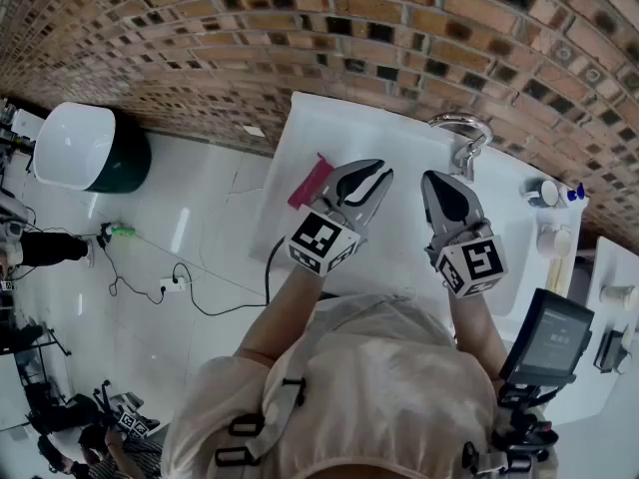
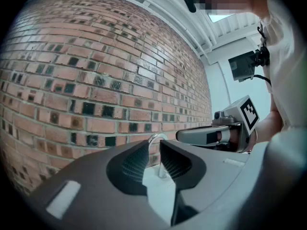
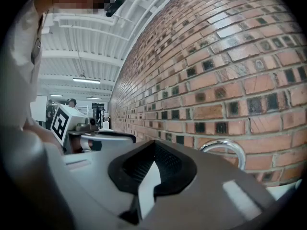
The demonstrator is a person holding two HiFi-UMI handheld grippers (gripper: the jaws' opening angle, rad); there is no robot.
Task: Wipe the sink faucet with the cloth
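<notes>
A chrome curved faucet stands at the back of the white sink, against the brick wall. A pink cloth lies on the sink's left edge, untouched. My left gripper hovers over the basin just right of the cloth, jaws almost together and holding nothing. In the left gripper view the faucet shows through the slit at that gripper's tips. My right gripper is beside it, below the faucet, shut and empty. The right gripper has the faucet to its right.
Small cups and bottles stand on the counter's right end. A screen on a stand is at the lower right. On the white floor to the left are a white and dark green bin and cables.
</notes>
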